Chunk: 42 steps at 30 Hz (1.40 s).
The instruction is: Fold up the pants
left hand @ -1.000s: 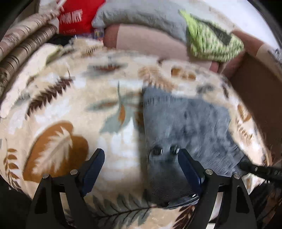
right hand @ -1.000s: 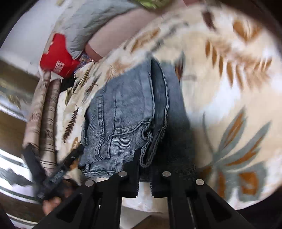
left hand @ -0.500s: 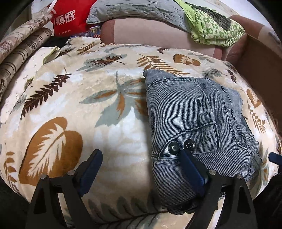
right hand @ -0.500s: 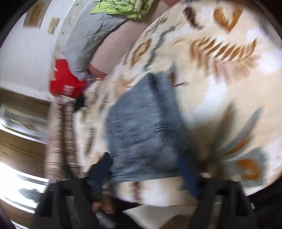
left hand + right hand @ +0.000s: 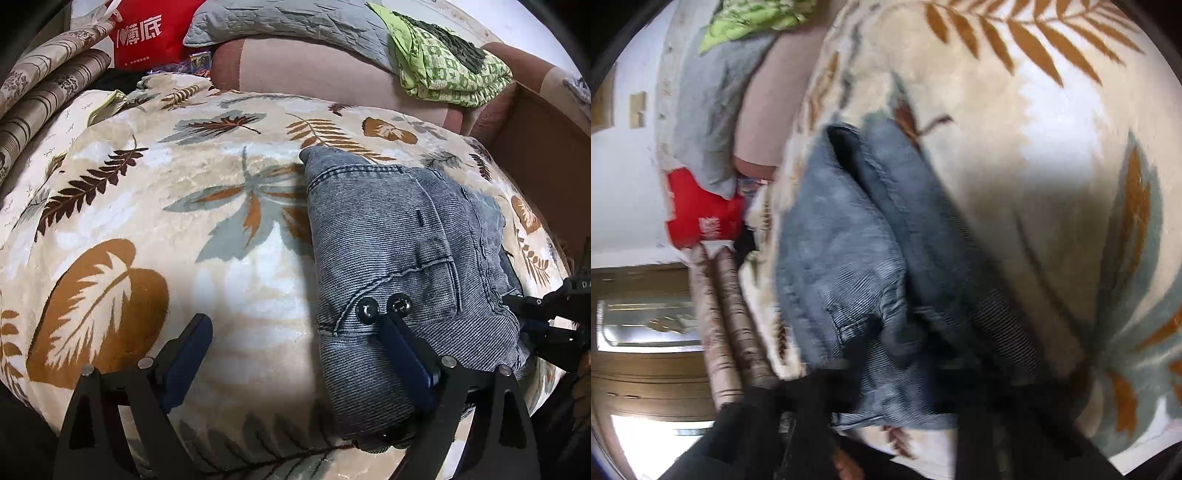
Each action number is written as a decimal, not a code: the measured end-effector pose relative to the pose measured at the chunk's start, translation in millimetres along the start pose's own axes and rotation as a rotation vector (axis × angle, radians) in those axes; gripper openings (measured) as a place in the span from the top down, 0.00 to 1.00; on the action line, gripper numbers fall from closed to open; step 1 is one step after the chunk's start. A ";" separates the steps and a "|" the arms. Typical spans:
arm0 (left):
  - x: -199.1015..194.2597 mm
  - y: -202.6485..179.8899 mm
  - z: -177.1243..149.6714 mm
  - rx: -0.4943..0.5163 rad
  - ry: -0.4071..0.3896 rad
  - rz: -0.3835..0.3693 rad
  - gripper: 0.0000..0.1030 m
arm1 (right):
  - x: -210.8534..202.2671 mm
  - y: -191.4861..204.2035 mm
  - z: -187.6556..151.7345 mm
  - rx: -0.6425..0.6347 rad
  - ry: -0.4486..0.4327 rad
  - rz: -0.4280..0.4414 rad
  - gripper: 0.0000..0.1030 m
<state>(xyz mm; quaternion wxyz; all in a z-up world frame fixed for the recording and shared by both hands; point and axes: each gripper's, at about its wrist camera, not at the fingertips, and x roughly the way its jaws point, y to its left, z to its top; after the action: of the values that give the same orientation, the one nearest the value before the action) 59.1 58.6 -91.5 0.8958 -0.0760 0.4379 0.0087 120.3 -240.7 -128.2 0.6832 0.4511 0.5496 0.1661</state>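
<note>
Folded blue-grey jeans (image 5: 399,240) lie on the leaf-print blanket (image 5: 147,221), right of centre. My left gripper (image 5: 295,332) hovers low over their near left edge with its jaws opening. Its right finger (image 5: 402,347) lies on the denim beside two dark buttons, its left finger over bare blanket, and nothing is pinched. In the left wrist view my right gripper (image 5: 517,314) meets the jeans' right edge. The right wrist view is blurred. There the jeans (image 5: 842,258) run down between the fingers of the right gripper (image 5: 908,369), which looks shut on the stacked layers.
Behind the blanket are a pink bolster (image 5: 314,77), a grey quilted pillow (image 5: 288,22), a green patterned cloth (image 5: 450,70) and a red bag (image 5: 144,37). Striped rolled fabric (image 5: 44,99) lies at far left. A brown panel (image 5: 535,147) borders the right.
The right gripper let go of the jeans' hem, opened wide, rolled and dropped, then shut again at the jeans' edge. The left gripper sank slightly and its jaws spread a little.
</note>
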 end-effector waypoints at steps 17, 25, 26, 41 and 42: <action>0.6 -50.9 8.4 0.220 0.010 0.113 0.09 | -36.8 6.7 -38.9 -0.312 -0.089 -0.182 0.94; -1.1 -45.2 0.4 0.193 -0.031 0.113 0.06 | -69.6 36.9 -32.3 -0.368 -0.120 -0.271 0.82; -1.3 -46.0 -0.2 0.193 -0.034 0.113 0.06 | -79.7 45.5 -32.3 -0.378 -0.164 -0.287 0.83; -45.7 -30.2 19.3 0.102 -0.169 0.057 0.07 | -9.4 25.7 -0.4 -0.324 0.003 -0.144 1.00; -35.2 -34.7 17.4 0.140 -0.128 0.078 0.07 | -8.6 32.7 -1.5 -0.349 0.010 -0.178 1.00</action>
<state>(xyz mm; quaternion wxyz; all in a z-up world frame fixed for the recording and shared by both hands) 53.9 28.6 -48.9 0.9240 0.0049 0.3820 0.0179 124.8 -228.8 -96.9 0.7603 0.2747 0.5536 0.2000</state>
